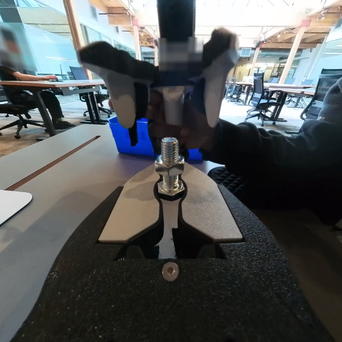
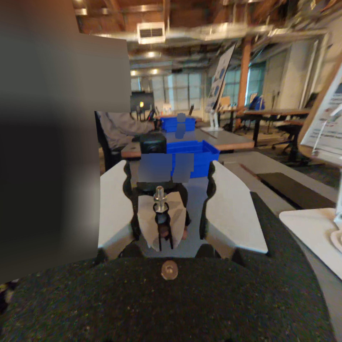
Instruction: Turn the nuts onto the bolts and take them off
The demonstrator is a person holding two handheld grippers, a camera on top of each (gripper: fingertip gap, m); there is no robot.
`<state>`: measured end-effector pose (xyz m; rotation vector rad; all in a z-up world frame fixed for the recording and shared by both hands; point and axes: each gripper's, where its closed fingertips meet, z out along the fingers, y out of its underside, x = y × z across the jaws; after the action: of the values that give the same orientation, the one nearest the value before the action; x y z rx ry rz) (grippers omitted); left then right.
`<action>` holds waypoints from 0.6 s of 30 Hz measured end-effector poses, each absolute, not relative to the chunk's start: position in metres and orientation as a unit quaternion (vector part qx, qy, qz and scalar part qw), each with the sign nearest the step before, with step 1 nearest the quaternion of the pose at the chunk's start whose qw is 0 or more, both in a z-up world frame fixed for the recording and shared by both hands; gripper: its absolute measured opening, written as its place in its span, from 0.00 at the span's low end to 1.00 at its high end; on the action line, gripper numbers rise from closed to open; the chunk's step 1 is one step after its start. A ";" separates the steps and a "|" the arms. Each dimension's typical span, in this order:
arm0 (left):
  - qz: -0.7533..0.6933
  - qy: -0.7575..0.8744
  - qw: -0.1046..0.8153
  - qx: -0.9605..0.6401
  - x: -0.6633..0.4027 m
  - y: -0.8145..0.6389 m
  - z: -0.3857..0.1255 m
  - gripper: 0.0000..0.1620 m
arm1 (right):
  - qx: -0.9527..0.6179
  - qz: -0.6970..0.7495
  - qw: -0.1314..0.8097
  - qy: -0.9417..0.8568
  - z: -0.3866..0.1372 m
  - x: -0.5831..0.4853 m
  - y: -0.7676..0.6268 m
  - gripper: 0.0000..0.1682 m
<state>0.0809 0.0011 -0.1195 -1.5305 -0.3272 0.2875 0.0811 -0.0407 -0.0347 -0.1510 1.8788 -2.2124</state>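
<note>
A silver bolt (image 1: 169, 148) stands upright with its threaded end up. Its hex head (image 1: 170, 191) sits in the notch between my left gripper's fingers. My left gripper (image 1: 169, 182) is shut on the bolt. A silver nut (image 1: 169, 166) sits about halfway down the thread, above the head. My right gripper (image 1: 169, 114) hovers open just above and behind the bolt's tip, held by a dark-sleeved hand. In the right wrist view my right gripper (image 2: 166, 175) is wide open, and the left gripper (image 2: 160, 218), the bolt (image 2: 159, 190) and the nut (image 2: 159, 199) show between its fingers.
A blue bin (image 1: 129, 140) stands on the grey table (image 1: 55, 166) just behind the bolt; it also shows in the right wrist view (image 2: 201, 159). A white tray (image 2: 305, 227) lies at right, a black mat (image 1: 227, 177) beside the bin. People sit at desks farther off. The left gripper's tips are roughly 9 cm from the right gripper's.
</note>
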 end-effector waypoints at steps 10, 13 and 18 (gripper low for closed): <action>0.133 -0.151 0.700 -0.685 0.079 0.000 -0.119 0.07 | -0.075 -0.630 0.055 0.771 -0.094 0.086 -0.063 0.36; 0.133 -0.150 0.700 -0.685 0.079 0.000 -0.119 0.07 | -0.071 -0.630 0.059 0.771 -0.093 0.085 -0.062 0.31; 0.127 -0.146 0.704 -0.683 0.081 0.000 -0.118 0.08 | -0.090 -0.626 0.065 0.771 -0.091 0.088 -0.054 0.14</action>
<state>0.0810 -0.0003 -0.1180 -1.5184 -0.3242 0.2830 0.0879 -0.0538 -0.0913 -0.2710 2.3276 -1.8900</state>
